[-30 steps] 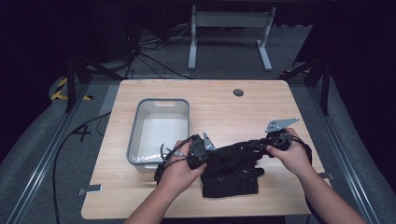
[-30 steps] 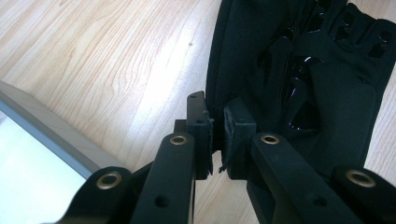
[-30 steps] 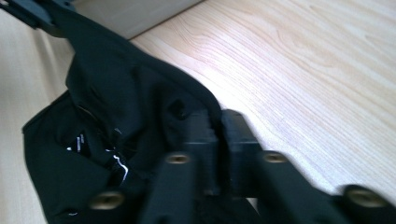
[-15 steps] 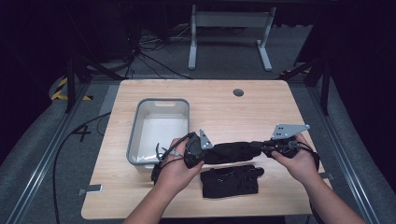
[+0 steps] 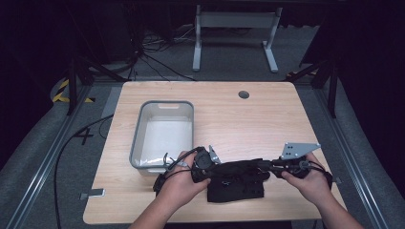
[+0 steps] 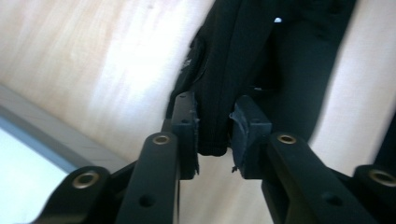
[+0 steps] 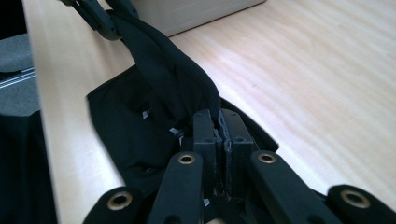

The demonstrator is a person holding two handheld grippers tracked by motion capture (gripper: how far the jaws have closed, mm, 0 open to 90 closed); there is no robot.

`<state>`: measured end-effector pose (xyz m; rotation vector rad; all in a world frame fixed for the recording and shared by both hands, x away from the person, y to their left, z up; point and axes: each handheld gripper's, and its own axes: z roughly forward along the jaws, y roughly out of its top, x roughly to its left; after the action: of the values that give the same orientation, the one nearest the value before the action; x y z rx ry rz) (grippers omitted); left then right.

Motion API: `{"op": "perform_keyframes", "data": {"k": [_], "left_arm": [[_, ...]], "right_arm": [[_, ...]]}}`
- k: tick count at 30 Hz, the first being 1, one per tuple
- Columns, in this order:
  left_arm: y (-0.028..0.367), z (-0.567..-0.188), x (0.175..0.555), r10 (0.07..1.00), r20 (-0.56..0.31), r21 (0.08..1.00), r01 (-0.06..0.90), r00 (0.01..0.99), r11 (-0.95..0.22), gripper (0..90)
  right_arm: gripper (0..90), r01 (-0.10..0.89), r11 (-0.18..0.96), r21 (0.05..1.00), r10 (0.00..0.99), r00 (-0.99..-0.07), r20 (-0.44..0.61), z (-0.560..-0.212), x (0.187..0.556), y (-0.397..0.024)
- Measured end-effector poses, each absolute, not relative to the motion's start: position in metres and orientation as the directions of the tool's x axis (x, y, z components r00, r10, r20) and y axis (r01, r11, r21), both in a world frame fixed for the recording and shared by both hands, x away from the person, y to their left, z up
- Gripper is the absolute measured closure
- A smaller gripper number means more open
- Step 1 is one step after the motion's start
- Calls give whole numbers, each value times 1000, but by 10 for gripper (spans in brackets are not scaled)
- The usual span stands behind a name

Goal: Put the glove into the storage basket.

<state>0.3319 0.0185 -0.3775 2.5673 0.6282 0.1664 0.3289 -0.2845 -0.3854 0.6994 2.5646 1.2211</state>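
Two claws work one black garment near the front edge of the bench. The right claw (image 7: 223, 128) is clenched on a bunched fold of the black garment (image 5: 236, 180), its pads pressed tight together with cloth squeezed between them. The left claw (image 6: 215, 126) has just been opening: in the left gripper view the cloth hangs between its pads, the left pad against it and a slim gap at the right pad, so the grip looks released.

Between the claws the raised fold runs as a taut band above the rest of the garment, which lies flat on the bench (image 5: 248, 119). A grey bin (image 5: 165, 133) sits just behind the left hand (image 5: 179, 183); the right half and rear of the bench offer open room.

Compared with a second ago, the right hand (image 5: 310, 179) sits farther toward the right edge, and the fold is stretched longer and straighter.
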Motion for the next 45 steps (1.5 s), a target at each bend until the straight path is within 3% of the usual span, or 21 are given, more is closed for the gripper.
{"op": "perform_keyframes", "data": {"k": [4, 12, 17, 20, 24, 29, 34, 45], "left_arm": [[21, -372, 325, 436, -119, 484, 435, 892, -759, 686], [16, -391, 319, 400, -187, 339, 441, 897, -831, 694], [18, -392, 318, 419, -209, 323, 467, 883, -823, 662], [23, -388, 317, 412, -252, 332, 479, 875, -813, 604], [29, -378, 315, 415, -241, 380, 479, 877, -791, 567], [24, -374, 318, 438, -192, 501, 472, 878, -725, 607], [12, -393, 325, 457, -182, 536, 478, 871, -696, 690], [-2, -424, 329, 416, -229, 421, 475, 880, -773, 741]], "right_arm": [[865, 342, 551, 761, 492, -870, 35, -392, 315, -287], [852, 398, 585, 707, 481, -872, 92, -415, 296, -290], [754, 422, 571, 704, 479, -868, 132, -421, 294, -293], [726, 419, 552, 721, 483, -865, 133, -416, 293, -298], [713, 412, 517, 750, 513, -851, 113, -405, 295, -305], [737, 439, 479, 760, 560, -820, 121, -403, 305, -304], [727, 448, 514, 731, 566, -818, 103, -415, 314, -289], [774, 483, 623, 616, 553, -828, 91, -439, 311, -285]]}}
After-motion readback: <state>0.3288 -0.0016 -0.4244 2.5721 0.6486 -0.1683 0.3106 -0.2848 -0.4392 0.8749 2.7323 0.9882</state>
